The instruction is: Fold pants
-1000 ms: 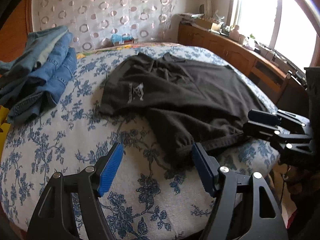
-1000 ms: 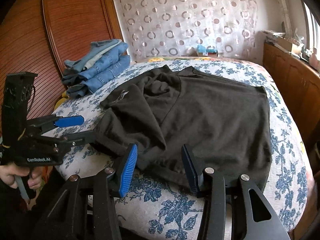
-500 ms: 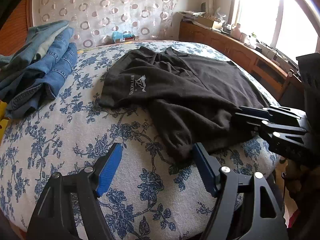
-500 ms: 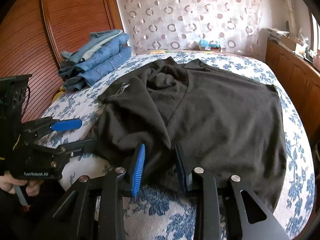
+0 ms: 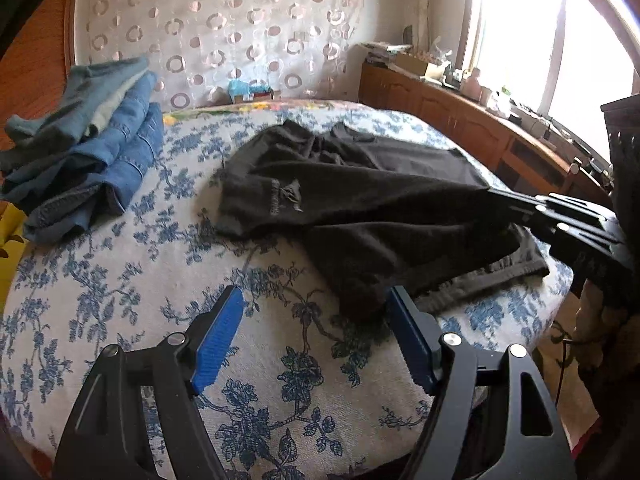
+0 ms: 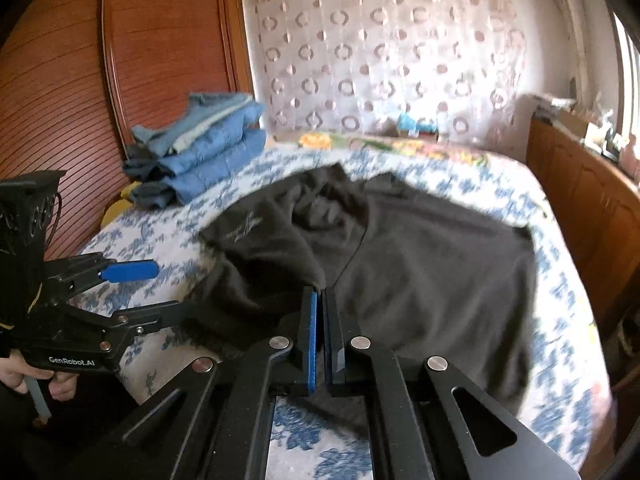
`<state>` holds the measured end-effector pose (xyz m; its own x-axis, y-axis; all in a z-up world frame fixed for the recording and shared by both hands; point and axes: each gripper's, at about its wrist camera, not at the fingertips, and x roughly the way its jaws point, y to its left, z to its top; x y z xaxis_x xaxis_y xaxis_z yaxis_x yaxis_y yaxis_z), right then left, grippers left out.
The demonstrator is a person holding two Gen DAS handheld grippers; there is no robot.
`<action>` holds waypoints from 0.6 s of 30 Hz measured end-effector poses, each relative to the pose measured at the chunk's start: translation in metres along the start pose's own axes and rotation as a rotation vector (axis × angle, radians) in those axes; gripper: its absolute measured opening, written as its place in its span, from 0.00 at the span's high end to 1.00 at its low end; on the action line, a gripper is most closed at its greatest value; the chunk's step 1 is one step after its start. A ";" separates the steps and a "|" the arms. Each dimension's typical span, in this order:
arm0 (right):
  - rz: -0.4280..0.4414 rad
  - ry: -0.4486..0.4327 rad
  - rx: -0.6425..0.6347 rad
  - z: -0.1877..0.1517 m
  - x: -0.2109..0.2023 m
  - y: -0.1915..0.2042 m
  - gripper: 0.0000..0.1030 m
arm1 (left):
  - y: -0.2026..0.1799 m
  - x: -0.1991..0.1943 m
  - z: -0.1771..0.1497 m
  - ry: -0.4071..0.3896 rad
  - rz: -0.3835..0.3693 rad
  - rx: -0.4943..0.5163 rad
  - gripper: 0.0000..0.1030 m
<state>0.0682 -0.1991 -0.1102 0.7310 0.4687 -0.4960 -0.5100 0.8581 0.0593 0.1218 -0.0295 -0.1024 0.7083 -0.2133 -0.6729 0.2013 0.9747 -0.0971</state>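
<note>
Black pants (image 5: 360,208) lie spread and rumpled on the blue-flowered bed; they also show in the right wrist view (image 6: 420,272). My right gripper (image 6: 320,300) is shut on the near edge of the pants and lifts the cloth a little; in the left wrist view it shows at the right (image 5: 520,204), holding the fabric. My left gripper (image 5: 316,304) is open, low over the bedspread, its right finger beside the near hem of a pant leg. In the right wrist view it shows at the left (image 6: 160,288), open.
A stack of folded blue jeans (image 5: 84,152) sits at the bed's far left, also in the right wrist view (image 6: 200,152). A wooden headboard (image 6: 100,100) stands left. A wooden cabinet (image 5: 480,128) with clutter runs along the right under a window.
My right gripper closed on the pants' near edge and raised the cloth. My left gripper stayed open and shifted slightly, close to the pant leg hem.
</note>
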 end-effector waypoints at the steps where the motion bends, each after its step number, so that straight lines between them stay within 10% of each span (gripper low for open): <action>1: -0.005 -0.009 -0.005 0.001 -0.004 0.000 0.98 | 0.000 -0.001 0.001 -0.004 0.001 -0.001 0.28; 18: -0.099 -0.071 0.029 -0.006 -0.071 -0.041 0.98 | -0.010 -0.010 0.010 -0.036 -0.021 0.002 0.28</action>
<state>0.0342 -0.2688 -0.0828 0.8079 0.3937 -0.4385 -0.4207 0.9064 0.0385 0.1201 -0.0378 -0.0874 0.7280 -0.2362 -0.6436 0.2178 0.9698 -0.1096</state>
